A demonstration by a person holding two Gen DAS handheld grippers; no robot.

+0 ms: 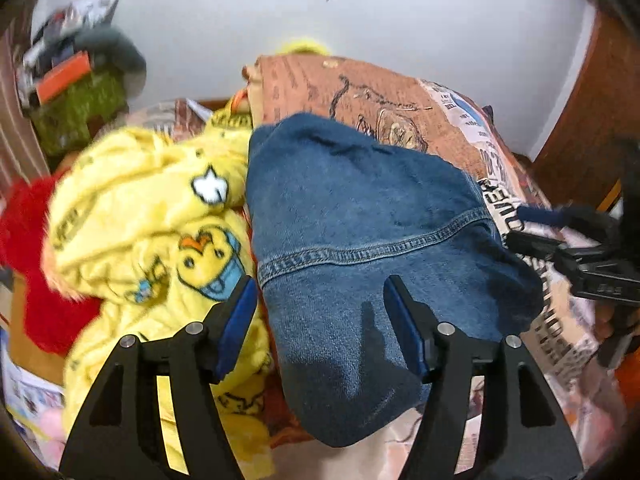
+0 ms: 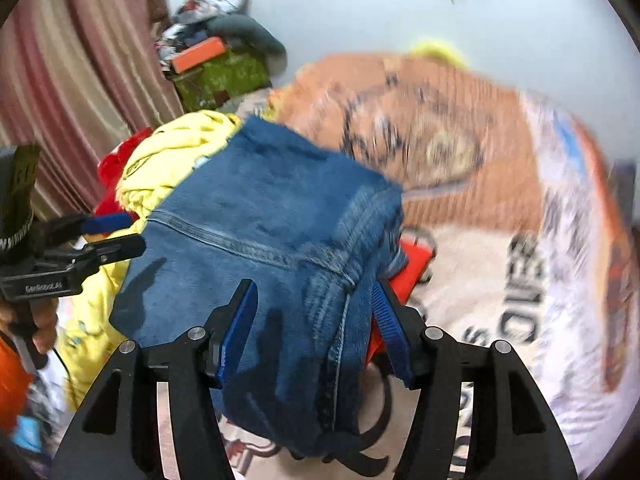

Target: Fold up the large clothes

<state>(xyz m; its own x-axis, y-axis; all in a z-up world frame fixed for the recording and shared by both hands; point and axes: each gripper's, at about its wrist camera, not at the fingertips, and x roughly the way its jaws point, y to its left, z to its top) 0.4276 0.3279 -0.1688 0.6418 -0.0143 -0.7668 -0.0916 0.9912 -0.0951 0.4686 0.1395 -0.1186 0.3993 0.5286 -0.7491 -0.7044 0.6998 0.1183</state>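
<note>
A folded blue denim garment [image 1: 360, 248] lies on the printed bedspread [image 1: 520, 184]; it also shows in the right wrist view [image 2: 260, 216]. My left gripper [image 1: 320, 300] is open above its near left edge, fingers apart, holding nothing. My right gripper [image 2: 314, 304] is open, its jaws on either side of the denim's near right corner without pinching it. The right gripper also shows at the right edge of the left wrist view [image 1: 536, 228]. The left gripper shows at the left of the right wrist view [image 2: 120, 232].
A yellow duck-print fleece garment [image 1: 152, 232] is bunched left of the denim, with a red fuzzy cloth [image 1: 36, 248] beyond it. A cluttered shelf with a green box [image 1: 76, 108] stands at back left. A red object [image 2: 414, 268] lies by the denim's right edge. A curtain [image 2: 72, 80] hangs at left.
</note>
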